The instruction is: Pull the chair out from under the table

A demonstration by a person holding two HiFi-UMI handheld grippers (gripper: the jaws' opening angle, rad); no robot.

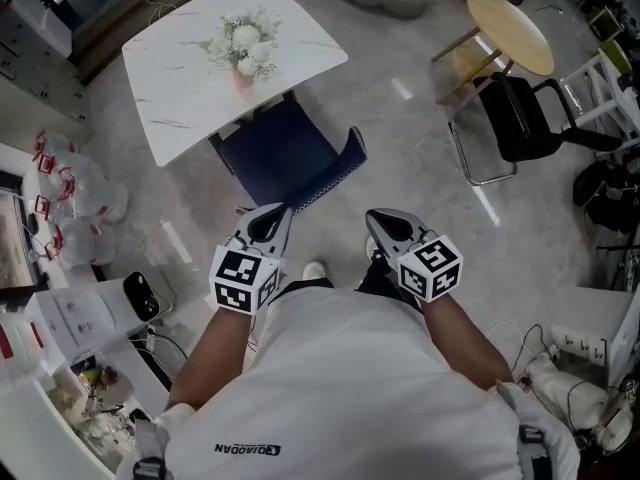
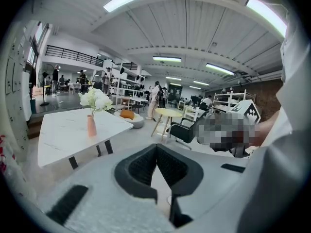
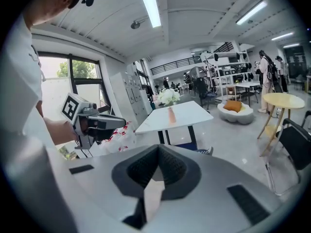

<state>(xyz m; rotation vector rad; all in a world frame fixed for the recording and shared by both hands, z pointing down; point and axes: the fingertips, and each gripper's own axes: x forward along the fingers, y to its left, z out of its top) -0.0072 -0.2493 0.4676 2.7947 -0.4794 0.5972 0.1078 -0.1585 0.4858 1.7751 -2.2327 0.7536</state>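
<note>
Navy chair (image 1: 280, 155) is sitting half under the white counter (image 1: 180, 78), its back facing the left tool (image 1: 283, 210) and right tool (image 1: 371, 216), both clenched empty, left nearer.

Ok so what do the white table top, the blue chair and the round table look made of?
White table top: marble or marble-look slab, grey veining. Blue chair: quilted-looking fabric or leatherette, faint stitched grid. Round table: pale wood, likely, matte tan top.
</note>
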